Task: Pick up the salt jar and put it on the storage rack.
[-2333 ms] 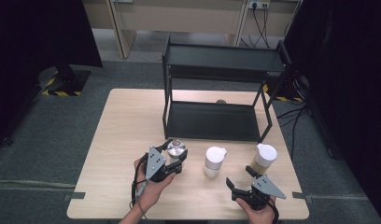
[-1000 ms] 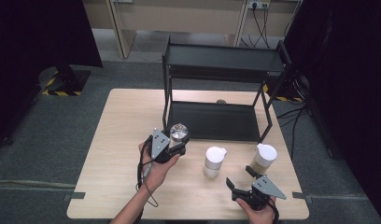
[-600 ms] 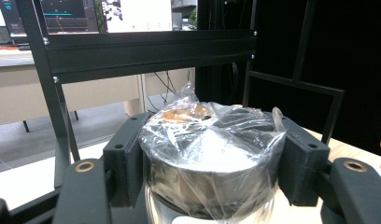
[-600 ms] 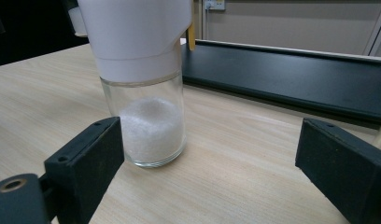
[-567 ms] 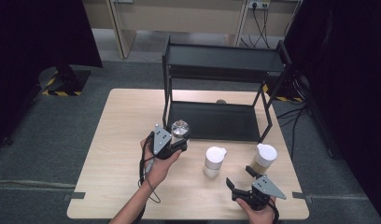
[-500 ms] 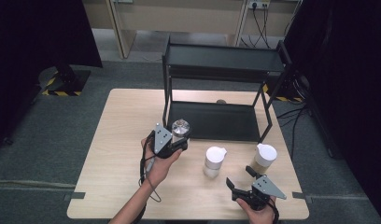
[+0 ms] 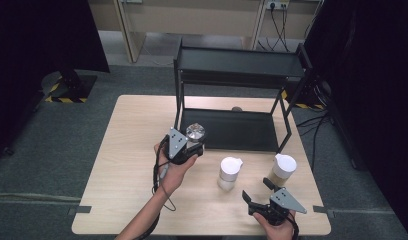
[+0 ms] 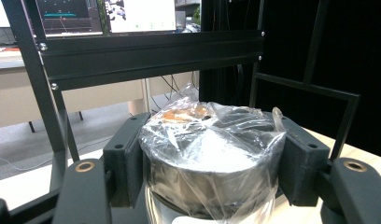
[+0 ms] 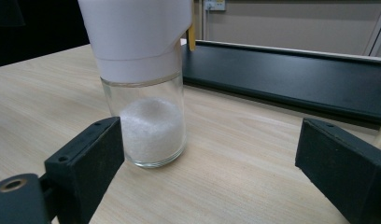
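Since the earlier frames my left gripper (image 7: 191, 145) has carried the plastic-wrapped jar (image 8: 209, 158) from mid-table toward the black rack (image 7: 237, 65); it now sits at the near-left corner of the rack's lower shelf (image 7: 232, 130). Jaws clenched on the jar's sides. Right gripper (image 7: 259, 192) unmoved at the near right table (image 7: 127, 150) edge, jaws spread wide, grasping nothing. Just ahead of it: white-capped glass shaker (image 9: 144, 88). Second jar (image 7: 283, 169) further right.

This looks like a lab or test room in an office building: a bare wooden table (image 7: 132, 165) on grey carpet, black curtains (image 7: 37, 45) at both sides, wall sockets with cables (image 7: 274, 10), hazard-striped tape (image 7: 67, 99), and lit computer screens (image 8: 104, 16) behind the black metal rack (image 7: 237, 65).
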Motion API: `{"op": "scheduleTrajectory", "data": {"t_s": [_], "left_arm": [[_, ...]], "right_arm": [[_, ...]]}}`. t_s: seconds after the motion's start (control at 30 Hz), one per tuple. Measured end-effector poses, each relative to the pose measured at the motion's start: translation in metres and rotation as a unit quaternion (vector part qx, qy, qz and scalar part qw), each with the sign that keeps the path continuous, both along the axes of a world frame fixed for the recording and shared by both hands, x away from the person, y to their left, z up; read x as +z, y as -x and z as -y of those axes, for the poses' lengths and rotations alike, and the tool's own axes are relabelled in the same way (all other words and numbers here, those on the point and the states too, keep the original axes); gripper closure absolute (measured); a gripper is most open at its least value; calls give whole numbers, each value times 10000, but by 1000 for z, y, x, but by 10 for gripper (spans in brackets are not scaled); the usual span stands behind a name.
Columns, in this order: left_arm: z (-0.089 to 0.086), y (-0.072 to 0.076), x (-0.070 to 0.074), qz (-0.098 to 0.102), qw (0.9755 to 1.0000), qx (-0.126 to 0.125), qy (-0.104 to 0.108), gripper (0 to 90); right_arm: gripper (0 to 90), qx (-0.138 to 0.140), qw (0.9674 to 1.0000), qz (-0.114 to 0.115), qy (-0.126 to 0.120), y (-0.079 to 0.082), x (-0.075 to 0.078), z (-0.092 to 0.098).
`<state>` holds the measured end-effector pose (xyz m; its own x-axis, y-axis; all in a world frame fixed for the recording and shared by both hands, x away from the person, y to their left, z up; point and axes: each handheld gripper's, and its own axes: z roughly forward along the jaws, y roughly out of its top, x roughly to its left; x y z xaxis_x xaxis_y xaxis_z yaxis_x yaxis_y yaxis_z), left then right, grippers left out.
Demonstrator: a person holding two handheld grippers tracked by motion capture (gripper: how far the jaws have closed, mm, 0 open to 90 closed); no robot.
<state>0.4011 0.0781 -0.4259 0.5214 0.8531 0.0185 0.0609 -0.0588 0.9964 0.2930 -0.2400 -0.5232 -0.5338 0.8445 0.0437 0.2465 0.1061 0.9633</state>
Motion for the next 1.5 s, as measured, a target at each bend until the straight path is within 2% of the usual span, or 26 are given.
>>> {"op": "scheduleTrajectory", "data": {"t_s": [0.83,1.27,1.5], "left_arm": [[14,-24,3,-60,9999,88,3,349],[18,-36,2,-108,9997,214,-12,349],[20,-42,0,-144,9995,266,-103,349]], "right_arm": [[82,18,10000,-4,-12,0,0,0],[82,19,10000,-5,-21,0,0,1],[83,23,10000,-5,-9,0,0,0]]}}
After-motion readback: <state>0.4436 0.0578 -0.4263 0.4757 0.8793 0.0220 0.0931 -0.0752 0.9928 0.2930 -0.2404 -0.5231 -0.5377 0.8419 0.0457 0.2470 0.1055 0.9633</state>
